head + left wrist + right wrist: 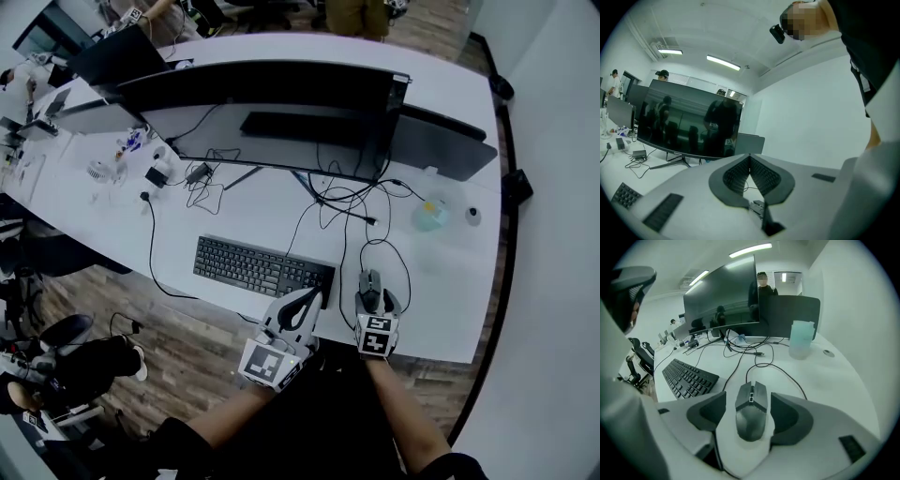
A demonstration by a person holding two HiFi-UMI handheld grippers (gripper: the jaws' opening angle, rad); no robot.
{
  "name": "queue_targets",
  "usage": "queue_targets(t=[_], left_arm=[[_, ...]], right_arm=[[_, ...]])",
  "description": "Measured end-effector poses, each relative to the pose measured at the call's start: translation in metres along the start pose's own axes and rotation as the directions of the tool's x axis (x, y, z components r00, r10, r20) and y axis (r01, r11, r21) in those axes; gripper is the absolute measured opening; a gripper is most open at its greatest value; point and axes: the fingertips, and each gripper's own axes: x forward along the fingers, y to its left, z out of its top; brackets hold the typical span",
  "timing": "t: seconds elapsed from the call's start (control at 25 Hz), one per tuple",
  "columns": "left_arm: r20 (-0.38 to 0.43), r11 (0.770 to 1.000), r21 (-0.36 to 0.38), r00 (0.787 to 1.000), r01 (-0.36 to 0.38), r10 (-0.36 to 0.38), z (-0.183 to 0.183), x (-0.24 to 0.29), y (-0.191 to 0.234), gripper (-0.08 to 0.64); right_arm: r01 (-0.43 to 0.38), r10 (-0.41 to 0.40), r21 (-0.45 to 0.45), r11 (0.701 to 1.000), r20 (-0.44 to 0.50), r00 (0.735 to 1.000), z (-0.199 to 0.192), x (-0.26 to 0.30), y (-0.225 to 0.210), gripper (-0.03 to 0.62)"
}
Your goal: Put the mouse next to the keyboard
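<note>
Here the right hand-held gripper has its jaws apart, straddling the mouse, which lies on the counter just right of the keyboard. The left hand-held gripper hovers nearby, jaws pressed together.

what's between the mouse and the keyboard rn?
A strip of bare white desk crossed by one thin black cable, plus one jaw of the open right tool straddling the mouse. Head and right gripper views show it.
</note>
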Motion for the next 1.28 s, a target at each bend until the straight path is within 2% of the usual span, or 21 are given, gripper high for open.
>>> queue_targets(t=[0.2,0.32,0.4,0.52,0.64,0.72,0.8,1.0,1.16,1.28], left_arm=[[0.045,0.999,0.009,0.998,0.047,-0.047,0.011,-0.024,-0.015,0.005],[0.097,0.989,0.083,0.987,0.120,-0.128,0.022,-0.040,-0.038,0.005],[0.102,0.983,0.105,0.982,0.148,-0.159,0.021,-0.053,-0.047,0.005],[0.114,0.986,0.098,0.982,0.137,-0.148,0.020,-0.070,-0.051,0.005],[0.147,0.989,0.059,0.979,0.135,-0.142,0.026,-0.088,-0.053,0.005],[0.156,0.987,0.031,0.975,0.156,-0.159,0.029,-0.098,-0.057,0.005],[0.154,0.982,0.020,0.970,0.188,-0.189,0.030,-0.105,-0.065,0.005],[0.157,0.970,-0.036,0.960,0.239,-0.231,0.033,-0.120,-0.079,0.005],[0.132,0.975,-0.031,0.968,0.220,-0.214,0.025,-0.133,-0.087,0.005],[0.142,0.978,-0.017,0.969,0.209,-0.204,0.025,-0.142,-0.102,0.005]], right_arm=[[-0.033,0.028,0.044,0.998,0.120,0.992,0.029,-0.047,0.015,0.308],[-0.098,0.068,0.126,0.987,0.224,0.972,0.048,-0.079,0.029,0.303],[-0.130,0.081,0.157,0.979,0.286,0.955,0.056,-0.104,0.040,0.263],[-0.156,0.088,0.167,0.974,0.357,0.930,0.064,-0.141,0.056,0.193],[-0.171,0.102,0.134,0.976,0.408,0.907,0.072,-0.177,0.077,0.134],[-0.160,0.104,0.091,0.983,0.439,0.893,0.076,-0.201,0.090,0.063],[-0.131,0.090,0.056,0.990,0.465,0.881,0.080,-0.225,0.098,0.029],[-0.091,0.065,0.029,0.995,0.492,0.868,0.080,-0.262,0.110,0.018],[-0.092,0.076,0.006,0.996,0.519,0.852,0.078,-0.285,0.117,0.020],[-0.101,0.099,-0.026,0.995,0.556,0.825,0.076,-0.302,0.118,0.020]])
